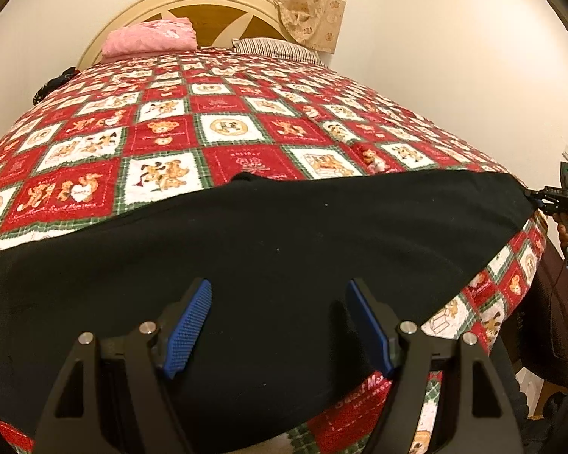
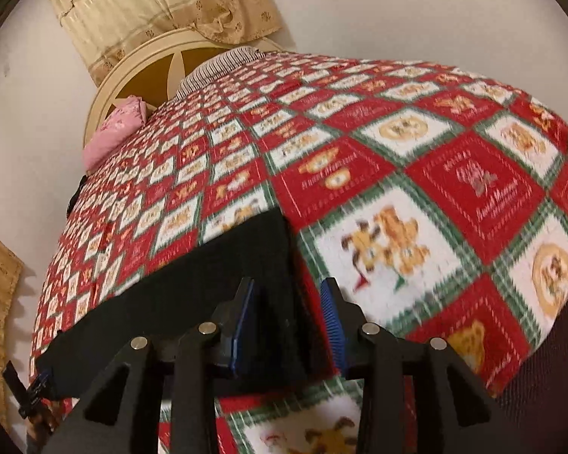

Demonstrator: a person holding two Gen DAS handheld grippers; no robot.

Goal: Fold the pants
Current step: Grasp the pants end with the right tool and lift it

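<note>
Black pants (image 1: 269,249) lie flat across the near edge of a bed with a red, white and green bear quilt (image 1: 231,128). My left gripper (image 1: 278,295) is open, its blue pads spread just above the pants' near edge. In the left wrist view my right gripper (image 1: 549,202) shows at the pants' far right corner. In the right wrist view my right gripper (image 2: 287,293) is open, with the pants' right end (image 2: 261,265) between its blue pads. The left gripper (image 2: 38,389) shows small at the pants' far left end.
A pink pillow (image 1: 151,39) and a striped pillow (image 1: 276,49) lie at the cream headboard (image 1: 204,3). Beige curtains (image 2: 163,3) hang behind. White walls flank the bed. A dark chair (image 1: 549,321) stands right of the bed.
</note>
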